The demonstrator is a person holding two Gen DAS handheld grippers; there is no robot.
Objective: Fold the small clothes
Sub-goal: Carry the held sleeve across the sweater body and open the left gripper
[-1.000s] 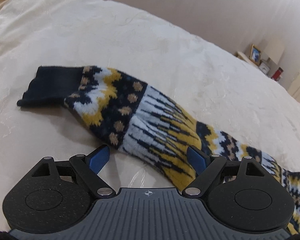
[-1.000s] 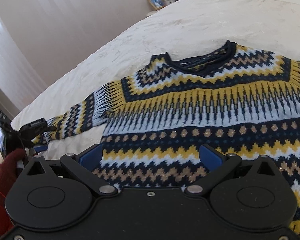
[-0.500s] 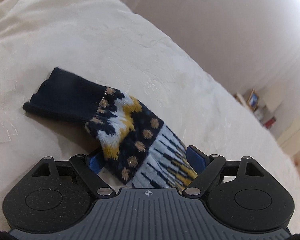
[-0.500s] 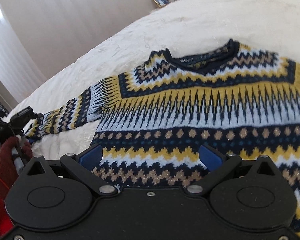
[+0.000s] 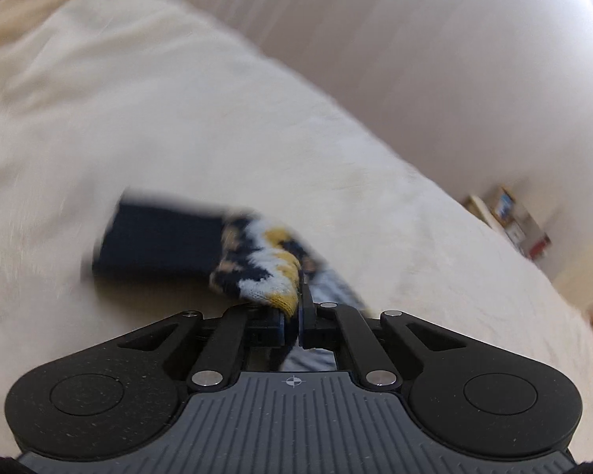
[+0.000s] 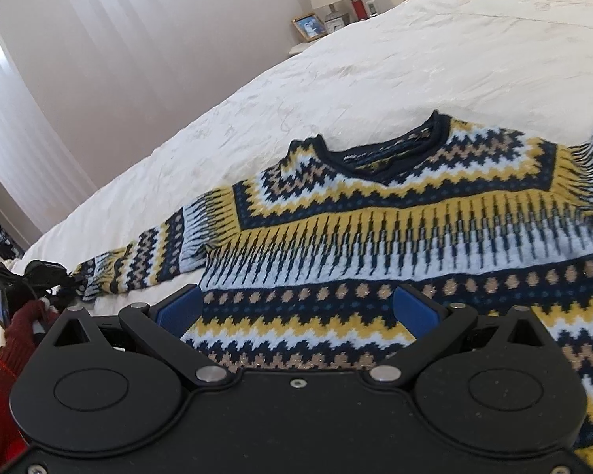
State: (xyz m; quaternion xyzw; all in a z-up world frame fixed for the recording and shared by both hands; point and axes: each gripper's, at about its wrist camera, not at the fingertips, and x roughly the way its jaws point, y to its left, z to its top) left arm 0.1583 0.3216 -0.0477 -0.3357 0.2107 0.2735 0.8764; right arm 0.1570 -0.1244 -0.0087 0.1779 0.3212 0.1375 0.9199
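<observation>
Lay spread flat on the cream bed (image 6: 435, 63): a patterned knit sweater (image 6: 395, 229), front up, neckline toward twelve o'clock in the right wrist view, hem nearest the camera. Stretched away toward nine o'clock: the sweater's sleeve (image 6: 138, 264), its far end pinched by the left claw (image 5: 299, 316). Seen close in the left wrist view: jaws drawn tight together on a bunched fold of the sleeve (image 5: 265, 272) just short of the navy cuff (image 5: 158, 241), which stuck out toward ten o'clock, blurred and seemingly raised off the bedding. Hovered above the lower body of the sweater: the right claw (image 6: 296, 308), blue pads spread wide, nothing between them and no contact with the knit to be made out. Glimpsed at the eight o'clock edge of the right view: a red-gloved hand (image 6: 23, 324) carrying the left tool. Stood far off at twelve o'clock: a nightstand with a framed photo (image 6: 309, 27) and a lamp.

Judged barely begun: no fold visible anywhere, body flat, the sleeve toward three o'clock running out of frame. Likely in hand: the first fold, bringing the gripped sleeve across the chest. Left to do: the other sleeve, then the body doubled over.
</observation>
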